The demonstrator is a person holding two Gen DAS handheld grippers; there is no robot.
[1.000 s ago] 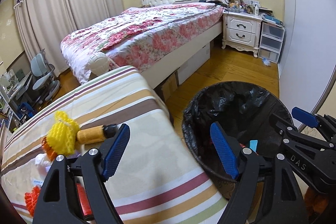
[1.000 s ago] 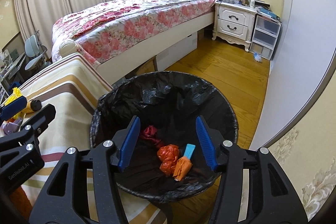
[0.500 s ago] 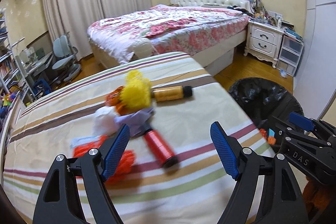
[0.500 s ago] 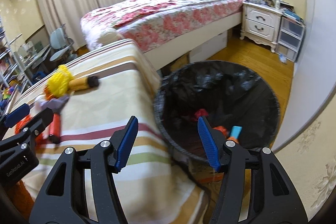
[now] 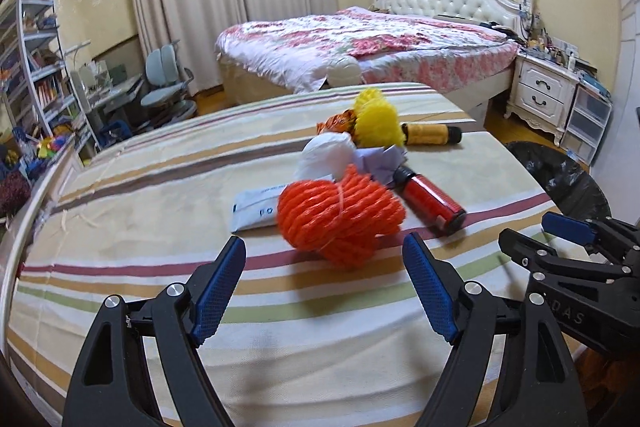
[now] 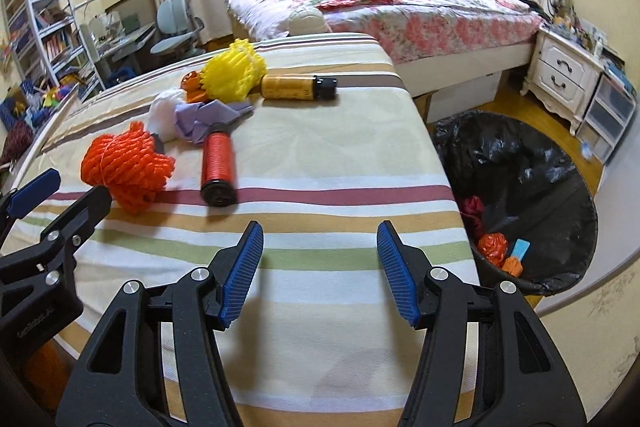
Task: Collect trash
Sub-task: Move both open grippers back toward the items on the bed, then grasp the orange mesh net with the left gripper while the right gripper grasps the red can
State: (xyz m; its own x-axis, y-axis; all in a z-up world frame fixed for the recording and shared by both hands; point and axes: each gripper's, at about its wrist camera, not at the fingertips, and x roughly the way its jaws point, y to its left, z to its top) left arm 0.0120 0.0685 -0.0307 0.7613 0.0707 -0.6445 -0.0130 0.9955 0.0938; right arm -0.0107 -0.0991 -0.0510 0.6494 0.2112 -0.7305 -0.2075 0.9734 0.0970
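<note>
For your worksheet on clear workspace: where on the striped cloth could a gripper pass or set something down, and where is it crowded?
Bare patches: the striped cloth between the red bottle and the bin-side edge, and the near strip before both grippers. Crowded: the far-left cluster, from orange net to yellow net and amber bottle.

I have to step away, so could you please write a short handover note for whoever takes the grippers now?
Left gripper: open, empty, aimed at the orange foam net.
Right gripper: open, empty, over the striped cover.
On the cover: orange net, red bottle, purple paper, white wad, yellow net, amber bottle, white packet.
Done: a few pieces lie in the black-lined bin.
Left: bin everything else.
</note>
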